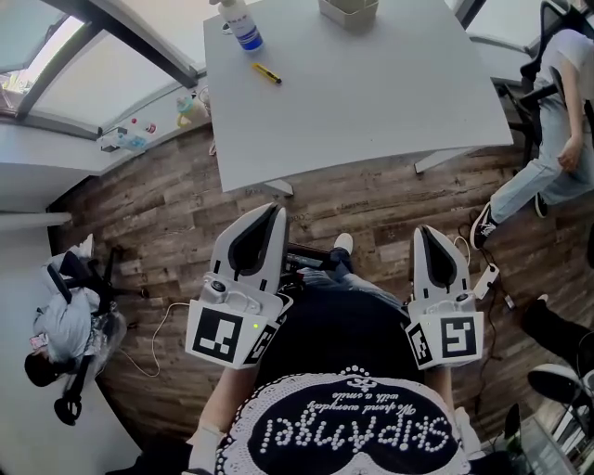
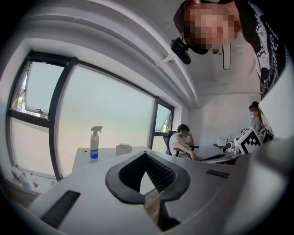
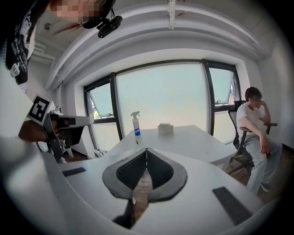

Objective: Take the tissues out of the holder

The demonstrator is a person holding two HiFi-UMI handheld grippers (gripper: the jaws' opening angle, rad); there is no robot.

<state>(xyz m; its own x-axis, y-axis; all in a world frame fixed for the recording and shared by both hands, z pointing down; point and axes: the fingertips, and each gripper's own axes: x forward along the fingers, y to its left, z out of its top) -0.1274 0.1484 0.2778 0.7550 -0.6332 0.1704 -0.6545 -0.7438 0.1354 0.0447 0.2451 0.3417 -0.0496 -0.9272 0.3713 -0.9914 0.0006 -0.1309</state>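
The tissue holder (image 1: 349, 11) is a pale box with white tissue showing at its top. It stands at the far end of the white table (image 1: 371, 102). In the left gripper view the tissue holder (image 2: 123, 148) is small and distant, and the tissue holder (image 3: 165, 128) looks the same in the right gripper view. My left gripper (image 1: 276, 211) and right gripper (image 1: 427, 231) hover over the wooden floor, short of the table's near edge. Both point toward the table. Seen from its own camera, the left gripper (image 2: 146, 153) has its jaw tips together with nothing between them, and so does the right gripper (image 3: 147, 149).
A spray bottle (image 1: 243, 23) and a small yellow item (image 1: 267, 73) lie on the table left of the holder. A seated person (image 1: 548, 139) is at the right beside the table. An office chair (image 1: 70, 315) stands at the left. Small bottles (image 1: 130, 137) line the window ledge.
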